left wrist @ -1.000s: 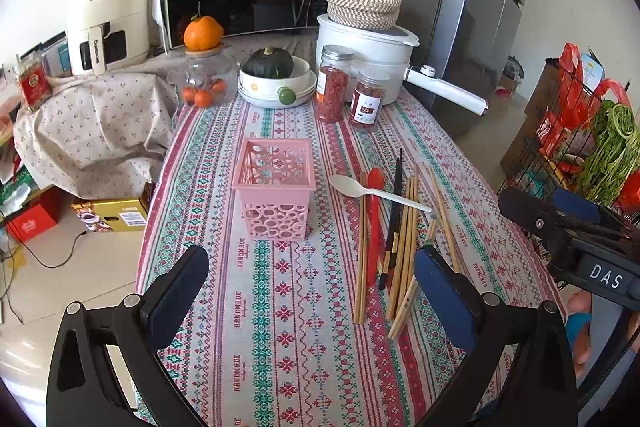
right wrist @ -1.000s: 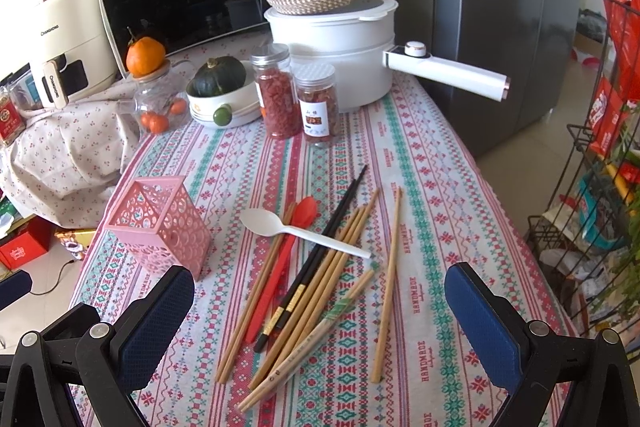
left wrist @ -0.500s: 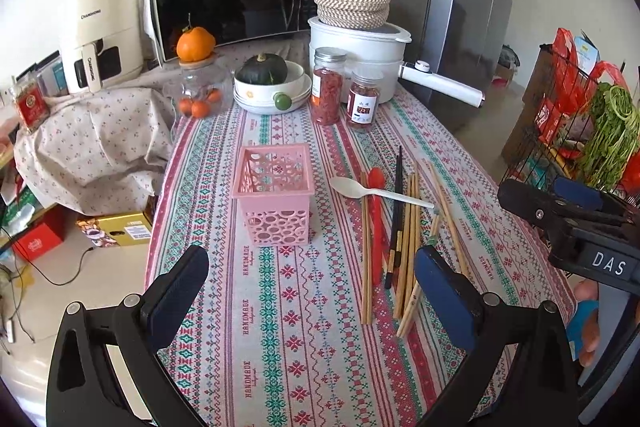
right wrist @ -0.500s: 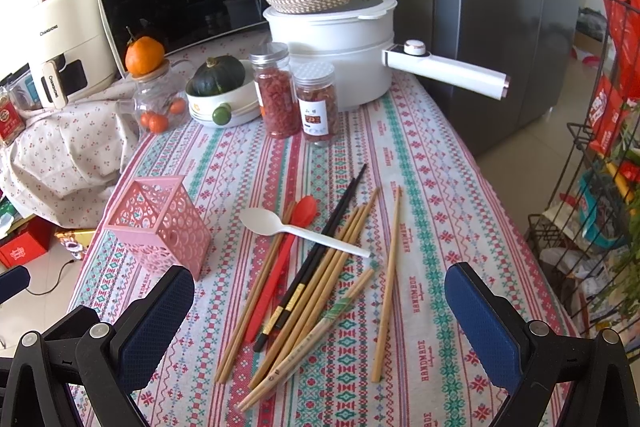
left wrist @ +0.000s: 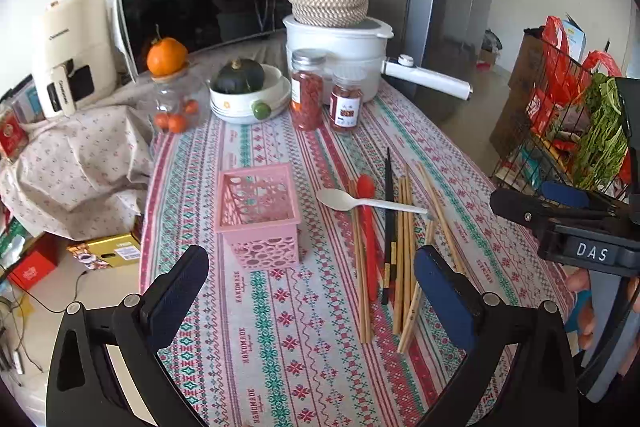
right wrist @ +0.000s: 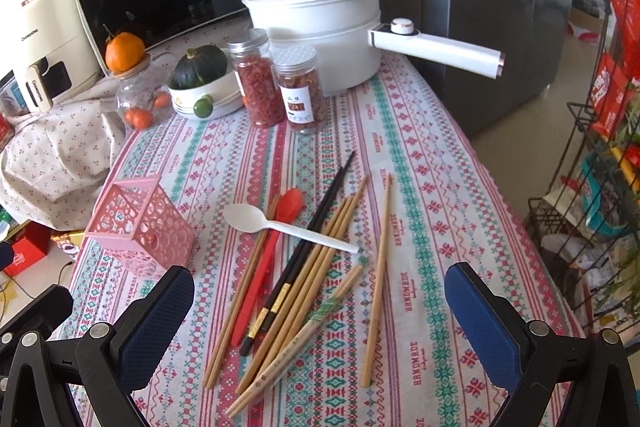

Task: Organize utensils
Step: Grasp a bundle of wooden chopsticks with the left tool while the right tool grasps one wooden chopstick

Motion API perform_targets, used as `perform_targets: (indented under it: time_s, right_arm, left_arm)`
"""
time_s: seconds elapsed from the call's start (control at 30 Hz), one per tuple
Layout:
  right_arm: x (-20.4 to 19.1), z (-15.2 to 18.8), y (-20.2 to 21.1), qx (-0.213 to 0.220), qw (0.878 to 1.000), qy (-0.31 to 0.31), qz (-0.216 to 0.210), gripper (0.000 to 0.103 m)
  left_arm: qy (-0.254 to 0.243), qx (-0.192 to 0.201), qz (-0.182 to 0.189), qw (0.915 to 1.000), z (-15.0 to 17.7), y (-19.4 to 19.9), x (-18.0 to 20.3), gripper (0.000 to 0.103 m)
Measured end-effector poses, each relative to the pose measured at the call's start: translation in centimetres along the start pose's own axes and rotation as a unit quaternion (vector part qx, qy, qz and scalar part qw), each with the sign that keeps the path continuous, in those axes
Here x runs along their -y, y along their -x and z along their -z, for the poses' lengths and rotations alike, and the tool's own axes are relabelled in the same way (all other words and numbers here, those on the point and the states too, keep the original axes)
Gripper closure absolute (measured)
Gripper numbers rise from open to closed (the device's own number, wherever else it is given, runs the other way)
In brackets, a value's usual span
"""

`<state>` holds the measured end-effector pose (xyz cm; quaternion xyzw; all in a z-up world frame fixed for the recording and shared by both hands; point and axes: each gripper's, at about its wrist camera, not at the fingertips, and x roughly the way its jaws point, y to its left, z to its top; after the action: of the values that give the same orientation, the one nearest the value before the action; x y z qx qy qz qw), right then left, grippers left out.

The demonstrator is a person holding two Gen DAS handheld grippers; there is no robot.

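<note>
A pink perforated basket (left wrist: 259,215) (right wrist: 138,229) stands empty on the patterned tablecloth. To its right lies a loose pile of utensils: several wooden chopsticks (left wrist: 403,255) (right wrist: 316,267), a black pair of chopsticks (left wrist: 388,223) (right wrist: 316,227), a red spoon (left wrist: 367,223) (right wrist: 276,231) and a white spoon (left wrist: 362,201) (right wrist: 276,225) lying across them. My left gripper (left wrist: 310,291) hovers open near the table's front, below the basket. My right gripper (right wrist: 320,311) is open above the near ends of the chopsticks, holding nothing. It also shows at the right edge of the left wrist view (left wrist: 560,215).
At the back stand two spice jars (left wrist: 324,101) (right wrist: 280,87), a white pot with a long handle (left wrist: 348,55) (right wrist: 320,23), a bowl with a squash (left wrist: 244,91), a jar topped by an orange (left wrist: 170,87) and a microwave (left wrist: 200,3). A wire rack (left wrist: 560,131) stands right of the table.
The left gripper has drawn back and risen a little, so the table looks farther off. The right gripper has barely moved. Nothing on the table has shifted.
</note>
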<state>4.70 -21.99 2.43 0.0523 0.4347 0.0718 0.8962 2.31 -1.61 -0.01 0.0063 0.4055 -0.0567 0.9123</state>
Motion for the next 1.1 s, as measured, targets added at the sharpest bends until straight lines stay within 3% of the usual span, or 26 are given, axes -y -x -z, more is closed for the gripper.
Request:
perform_targets:
  time_s: [0.17, 0.4, 0.5, 0.67, 0.73, 0.87, 1.1]
  right_arm:
    - [2.8, -1.0, -1.9, -0.037, 0.998, -0.042, -0.004, 0.0]
    - [7.0, -2.0, -5.1, -0.102, 0.991, -0.089, 0.009, 0.0]
    - [8.8, -2.0, -6.4, -0.122, 0.986, -0.112, 0.012, 0.0]
    - [11.0, -1.7, -7.6, -0.144, 0.979, -0.142, 0.01, 0.0]
    - [11.5, -1.6, -7.9, -0.148, 0.978, -0.147, 0.015, 0.0]
    - [12.4, -1.3, -8.7, -0.161, 0.975, -0.152, 0.017, 0.0]
    - [12.4, -1.4, -9.3, -0.165, 0.976, -0.141, 0.015, 0.0]
  left_arm:
    - [-0.027, -0.067, 0.011, 0.9974, -1.8, -3.2, 1.2, 0.0]
    - [-0.005, -0.132, 0.067, 0.9889, -4.3, -8.1, 4.0, 0.001]
    - [-0.001, -0.156, 0.082, 0.9843, -4.9, -10.9, 5.3, 0.009]
    - [0.007, -0.218, 0.116, 0.9689, -4.8, -16.2, 6.8, 0.043]
    - [-0.006, -0.226, 0.091, 0.9699, -4.6, -17.5, 7.1, 0.056]
    - [-0.045, -0.225, 0.028, 0.9729, -4.3, -19.3, 7.0, 0.068]
    - [-0.045, -0.236, -0.003, 0.9706, -4.0, -21.7, 6.1, 0.086]
